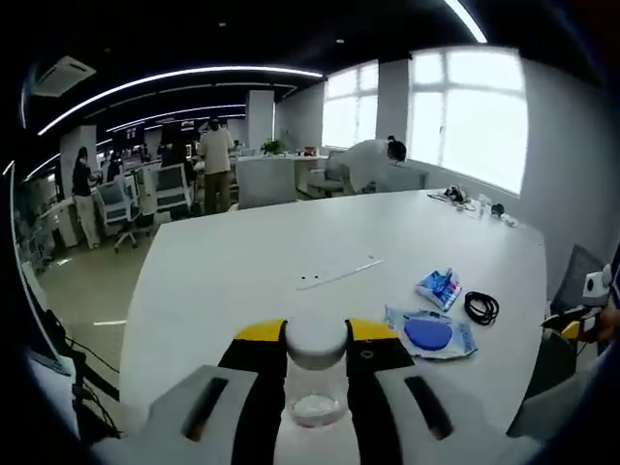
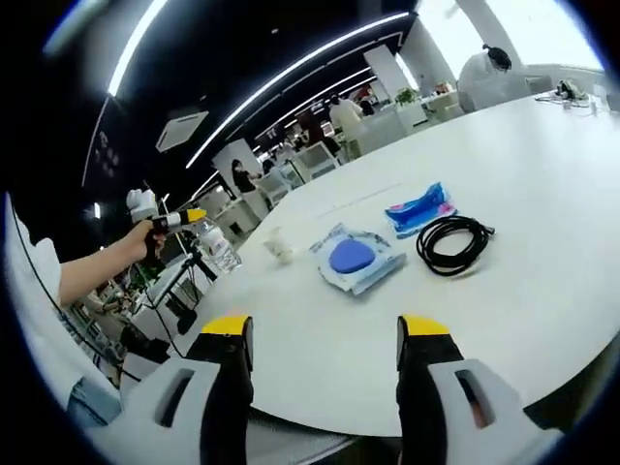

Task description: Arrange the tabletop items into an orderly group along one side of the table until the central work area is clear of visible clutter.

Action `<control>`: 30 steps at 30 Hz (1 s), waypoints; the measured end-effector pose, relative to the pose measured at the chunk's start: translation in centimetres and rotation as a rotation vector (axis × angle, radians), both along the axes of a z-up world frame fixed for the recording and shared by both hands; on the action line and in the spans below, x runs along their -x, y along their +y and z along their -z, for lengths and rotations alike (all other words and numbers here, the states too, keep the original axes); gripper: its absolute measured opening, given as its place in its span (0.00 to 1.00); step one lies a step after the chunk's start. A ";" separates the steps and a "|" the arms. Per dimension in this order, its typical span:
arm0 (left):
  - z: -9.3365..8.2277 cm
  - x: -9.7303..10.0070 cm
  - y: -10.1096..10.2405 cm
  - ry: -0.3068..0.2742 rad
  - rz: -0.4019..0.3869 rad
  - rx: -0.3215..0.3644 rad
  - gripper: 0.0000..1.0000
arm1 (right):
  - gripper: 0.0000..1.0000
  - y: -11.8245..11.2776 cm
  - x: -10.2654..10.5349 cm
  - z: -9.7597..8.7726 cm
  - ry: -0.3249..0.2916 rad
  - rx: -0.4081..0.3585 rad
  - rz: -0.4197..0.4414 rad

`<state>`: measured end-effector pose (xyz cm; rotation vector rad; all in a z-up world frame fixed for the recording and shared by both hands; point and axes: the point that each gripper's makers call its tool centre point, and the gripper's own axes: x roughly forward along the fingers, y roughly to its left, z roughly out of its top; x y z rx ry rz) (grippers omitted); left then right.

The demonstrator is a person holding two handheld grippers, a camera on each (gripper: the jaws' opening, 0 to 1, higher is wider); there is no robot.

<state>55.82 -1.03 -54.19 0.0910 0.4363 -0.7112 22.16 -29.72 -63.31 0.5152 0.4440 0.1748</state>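
Note:
My left gripper is shut on a clear plastic bottle with a pale cap, held above the near edge of the white table. In the right gripper view the left gripper and the bottle show in a person's hand, off the table's left edge. On the table lie a clear packet with a blue disc, a blue packet, a coiled black cable and a small white lump. My right gripper is open and holds nothing, near the table's front edge.
A thin pale strip lies mid-table. Small items sit at the far corner by the window. Office chairs and several people stand beyond the table. Most of the tabletop is bare.

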 end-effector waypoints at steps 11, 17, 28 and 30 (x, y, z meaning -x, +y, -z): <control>2.1 -3.1 1.1 0.109 -0.167 0.028 0.21 | 0.57 0.2 1.2 0.6 0.017 -0.046 0.061; 3.7 -4.1 0.3 0.133 -0.183 -0.022 0.21 | 0.57 0.2 0.8 0.9 0.026 -0.052 0.069; 5.4 -4.8 -0.7 0.171 -0.206 -0.036 0.21 | 0.58 0.4 0.7 1.6 0.042 -0.074 0.070; 5.8 -4.7 -0.9 0.174 -0.202 -0.054 0.21 | 0.58 0.2 0.7 1.7 0.041 -0.075 0.075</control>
